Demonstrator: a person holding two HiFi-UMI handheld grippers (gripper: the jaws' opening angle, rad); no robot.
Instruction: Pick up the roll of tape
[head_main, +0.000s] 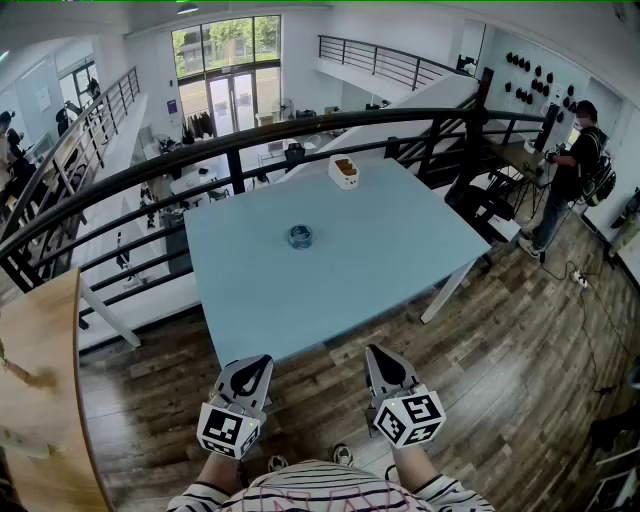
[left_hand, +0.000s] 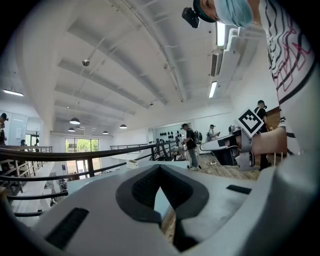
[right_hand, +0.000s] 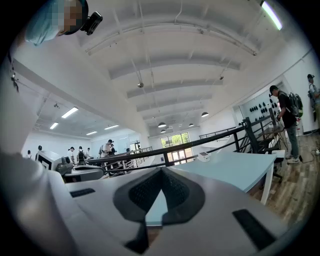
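The roll of tape (head_main: 300, 236) lies flat near the middle of the pale blue table (head_main: 380, 270), small and dark with a clear centre. Both grippers hover short of the table's near edge, over the wooden floor. My left gripper (head_main: 251, 371) is shut with nothing in it, and my right gripper (head_main: 382, 363) is shut and empty too. In the left gripper view the jaws of my left gripper (left_hand: 160, 216) meet with only table edge beyond; the right gripper view shows the same for my right gripper (right_hand: 147, 220). The tape does not show in either gripper view.
A small white box (head_main: 343, 171) with an orange top stands at the table's far edge, before a black railing (head_main: 240, 150). A wooden tabletop (head_main: 45, 390) juts in at the left. A person (head_main: 570, 170) stands at the far right near a desk.
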